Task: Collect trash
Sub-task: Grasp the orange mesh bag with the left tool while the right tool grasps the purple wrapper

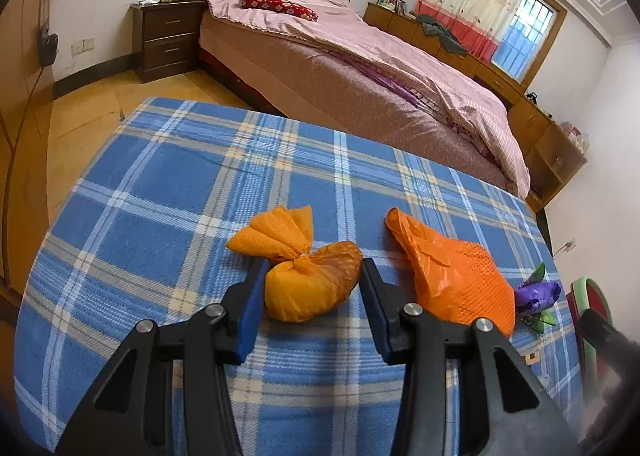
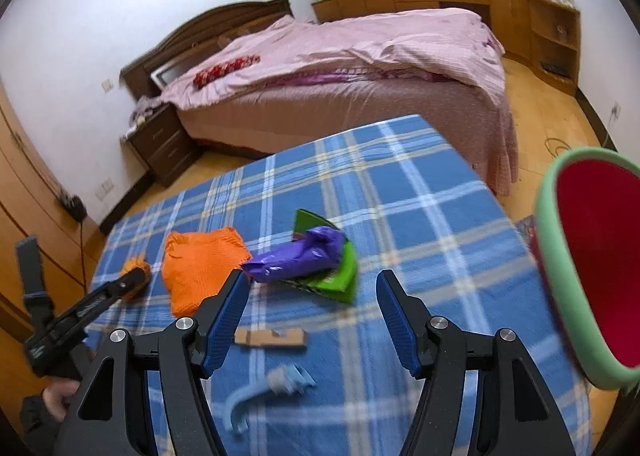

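Note:
A knotted orange bag (image 1: 310, 280) lies on the blue plaid table (image 1: 160, 216), between the fingers of my open left gripper (image 1: 312, 268). A flat orange plastic bag (image 1: 456, 276) lies to its right, also in the right wrist view (image 2: 200, 268). A purple wrapper (image 2: 296, 254) rests on a green packet (image 2: 340, 276), just ahead of my open, empty right gripper (image 2: 310, 280). A cardboard scrap (image 2: 270, 337) and a pale blue scrap (image 2: 264, 392) lie under it. The red bin with a green rim (image 2: 588, 268) stands at the table's right edge.
A bed with pink bedding (image 1: 360, 68) stands beyond the table. A dark nightstand (image 1: 168, 40) is left of it, wooden cabinets (image 1: 540, 128) run along the window wall. The left gripper (image 2: 100, 304) shows at the left in the right wrist view.

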A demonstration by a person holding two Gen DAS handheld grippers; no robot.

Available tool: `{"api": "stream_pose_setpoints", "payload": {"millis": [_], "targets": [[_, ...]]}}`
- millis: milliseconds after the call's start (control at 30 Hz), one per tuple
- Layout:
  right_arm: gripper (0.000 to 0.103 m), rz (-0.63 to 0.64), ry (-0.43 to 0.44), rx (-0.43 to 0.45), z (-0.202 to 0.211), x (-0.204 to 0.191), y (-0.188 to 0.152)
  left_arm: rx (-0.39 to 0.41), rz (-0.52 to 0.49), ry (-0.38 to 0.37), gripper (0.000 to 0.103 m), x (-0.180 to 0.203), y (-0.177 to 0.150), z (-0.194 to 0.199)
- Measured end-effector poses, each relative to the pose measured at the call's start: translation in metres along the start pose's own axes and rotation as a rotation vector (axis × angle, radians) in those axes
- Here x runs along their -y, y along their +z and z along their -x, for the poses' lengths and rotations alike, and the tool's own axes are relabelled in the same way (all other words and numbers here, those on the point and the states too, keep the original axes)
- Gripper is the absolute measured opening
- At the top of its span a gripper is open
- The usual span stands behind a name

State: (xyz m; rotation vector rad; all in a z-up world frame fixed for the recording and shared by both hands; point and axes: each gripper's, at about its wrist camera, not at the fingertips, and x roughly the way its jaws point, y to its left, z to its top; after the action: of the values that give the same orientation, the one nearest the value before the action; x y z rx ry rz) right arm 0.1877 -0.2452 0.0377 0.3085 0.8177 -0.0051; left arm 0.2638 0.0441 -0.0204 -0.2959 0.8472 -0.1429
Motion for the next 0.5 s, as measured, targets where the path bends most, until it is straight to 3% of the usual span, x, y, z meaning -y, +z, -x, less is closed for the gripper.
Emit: {"api": "stream_pose_setpoints", "payload": {"millis": [233,300,500], "targets": [[0.068,0.16,-0.079,-0.034,-0.031,-0.029,0.002,0.002,0.013,-0.012,0.046,-0.002,0.001,0.0],[0.08,0.194,-0.095,-0.047,-0.038,-0.033,0.002,0.002,0.015,-0.014,0.046,-0.002,0.001,0.0],[0.08,0.23,-0.116,-0.082,-0.058,-0.034,0.005,0.003,0.021,-0.021,0.046,-0.005,0.001,0.0]]}}
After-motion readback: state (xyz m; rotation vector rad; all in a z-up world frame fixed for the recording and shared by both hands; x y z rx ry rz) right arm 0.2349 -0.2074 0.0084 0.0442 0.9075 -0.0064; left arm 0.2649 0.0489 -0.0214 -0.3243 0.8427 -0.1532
